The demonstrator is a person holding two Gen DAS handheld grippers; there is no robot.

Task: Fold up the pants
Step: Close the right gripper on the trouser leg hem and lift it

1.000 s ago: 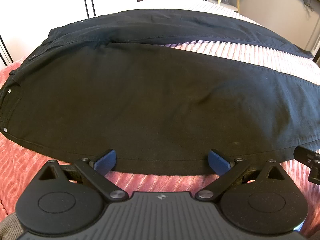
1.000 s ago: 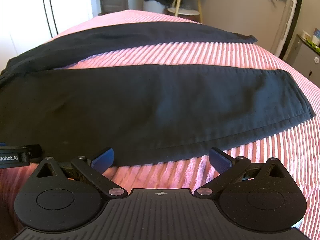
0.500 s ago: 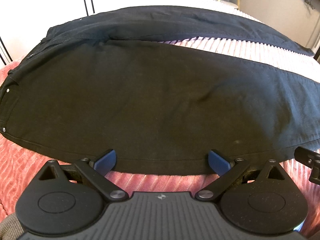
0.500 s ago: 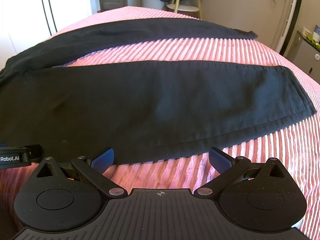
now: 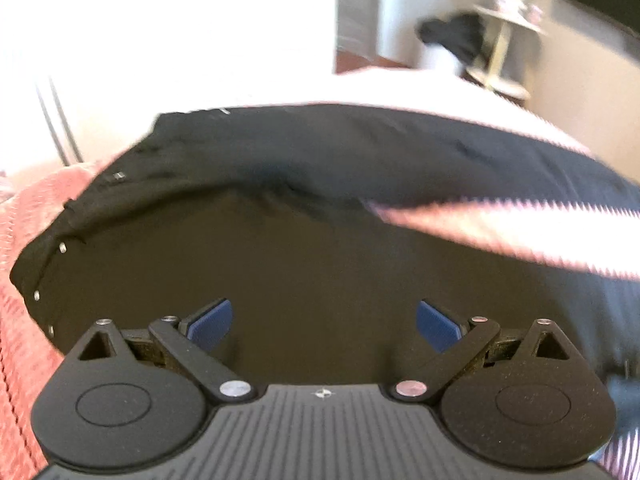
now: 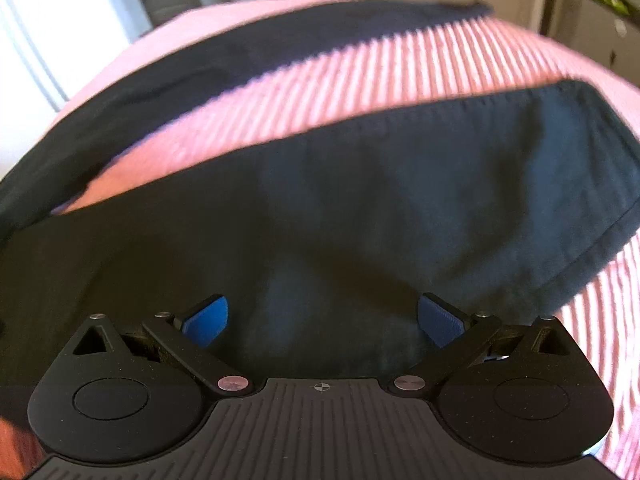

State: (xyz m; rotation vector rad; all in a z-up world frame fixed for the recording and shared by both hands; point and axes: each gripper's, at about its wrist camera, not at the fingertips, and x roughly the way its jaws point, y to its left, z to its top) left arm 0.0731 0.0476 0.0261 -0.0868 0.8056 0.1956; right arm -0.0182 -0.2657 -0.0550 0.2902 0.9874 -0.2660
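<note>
Black pants (image 6: 360,208) lie spread on the pink ribbed bed (image 6: 360,80), legs apart with bedding showing between. Left tongs (image 5: 322,322) and right tongs (image 6: 322,318) gape wide over the near leg's fabric.

Motion-blurred fisheye views, blown-out glare upper left, curved edges

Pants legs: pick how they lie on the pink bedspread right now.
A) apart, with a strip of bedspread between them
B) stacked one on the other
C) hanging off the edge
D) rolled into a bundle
A: the right wrist view shows ribbed pink bedspread running between the two legs of the pants.
</note>
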